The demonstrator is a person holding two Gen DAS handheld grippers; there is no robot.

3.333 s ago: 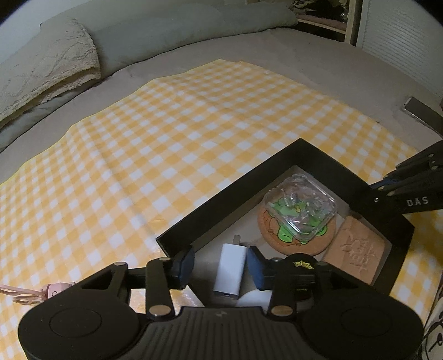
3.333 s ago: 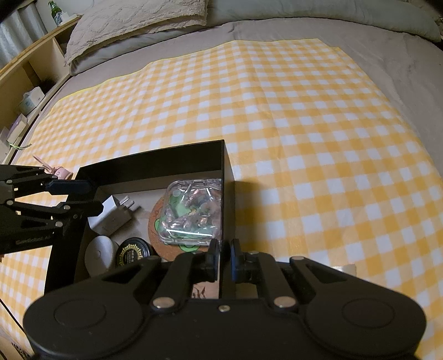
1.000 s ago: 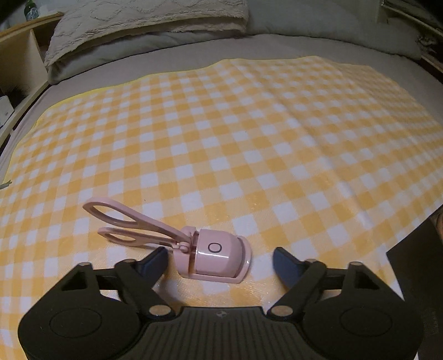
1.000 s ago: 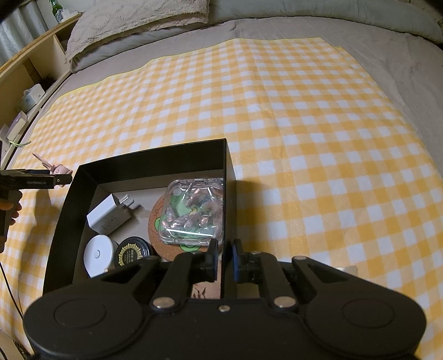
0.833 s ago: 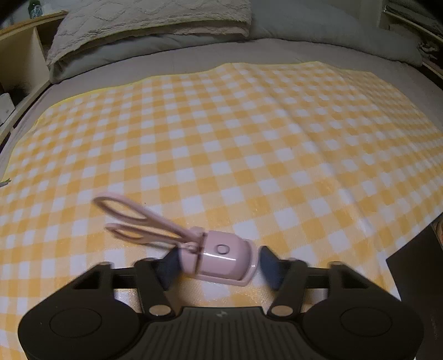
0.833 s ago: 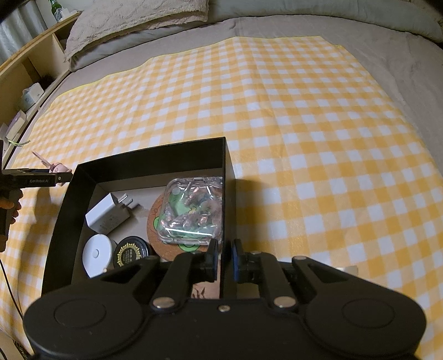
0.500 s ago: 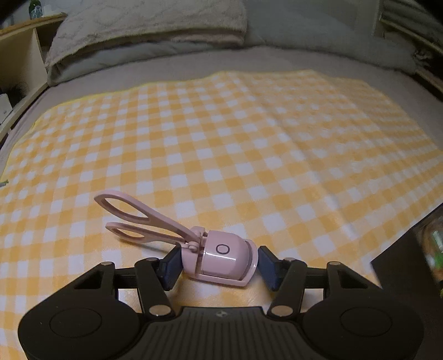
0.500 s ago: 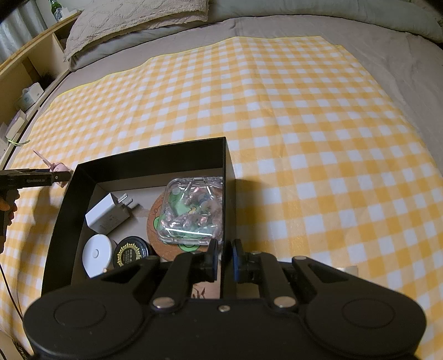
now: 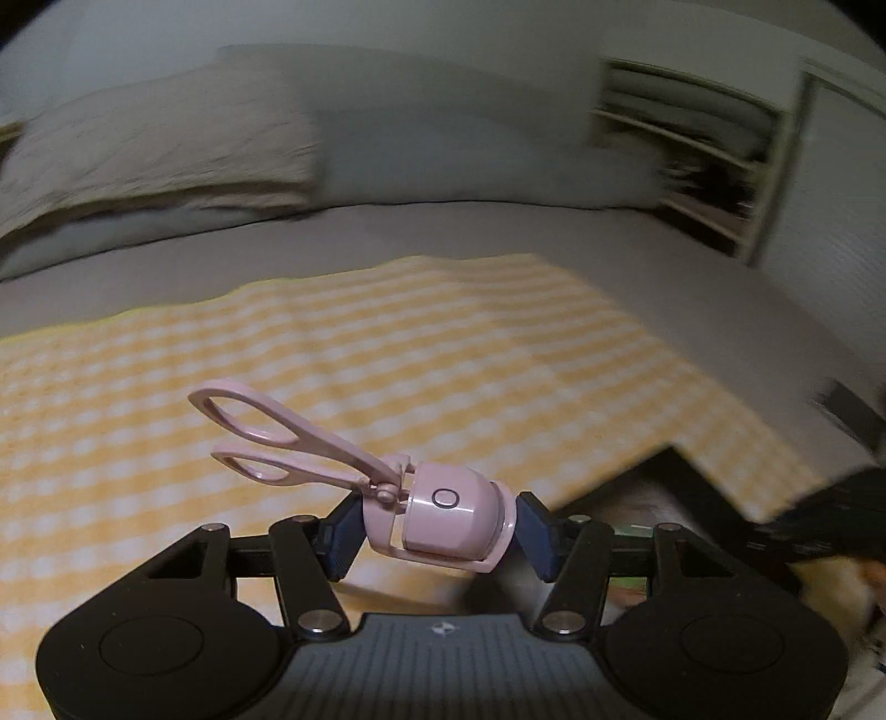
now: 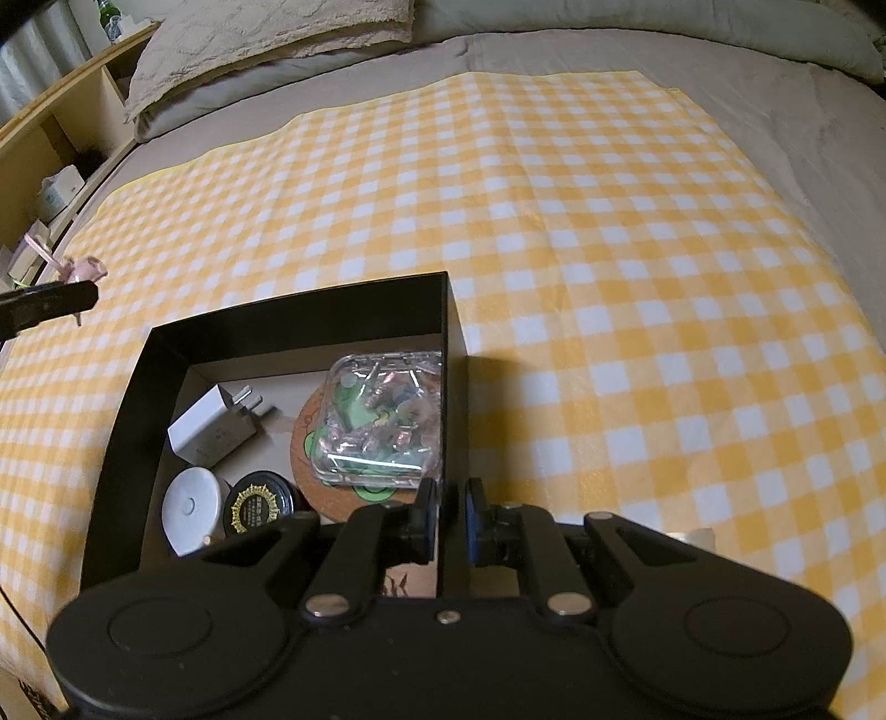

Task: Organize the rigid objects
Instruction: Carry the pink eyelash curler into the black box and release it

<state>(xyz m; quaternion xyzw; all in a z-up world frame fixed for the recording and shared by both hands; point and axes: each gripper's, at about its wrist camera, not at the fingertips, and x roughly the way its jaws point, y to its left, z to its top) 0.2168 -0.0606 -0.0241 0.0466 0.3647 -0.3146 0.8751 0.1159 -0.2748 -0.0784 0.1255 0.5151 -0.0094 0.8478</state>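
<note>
My left gripper point(image 9: 434, 531) is shut on a pink eyelash curler point(image 9: 443, 515) and holds it in the air above the yellow checked cloth point(image 9: 332, 354), its handles pointing up and left. The curler also shows small at the far left of the right wrist view point(image 10: 83, 267). My right gripper point(image 10: 451, 518) is shut on the right wall of the black box point(image 10: 451, 354). The box holds a white charger point(image 10: 213, 426), a clear plastic case point(image 10: 382, 421) on a cork coaster point(image 10: 310, 437), a white round tin point(image 10: 191, 509) and a black round tin point(image 10: 257, 507).
The cloth lies on a grey bed point(image 10: 803, 111) with pillows point(image 10: 266, 39) at the head. Wooden shelves point(image 10: 61, 144) stand at the left of the bed. The black box edge shows blurred at the right of the left wrist view point(image 9: 692, 482).
My left gripper closed on the pink eyelash curler, lifted it off the cloth and swung right toward the black box. My right gripper stayed shut on the box wall.
</note>
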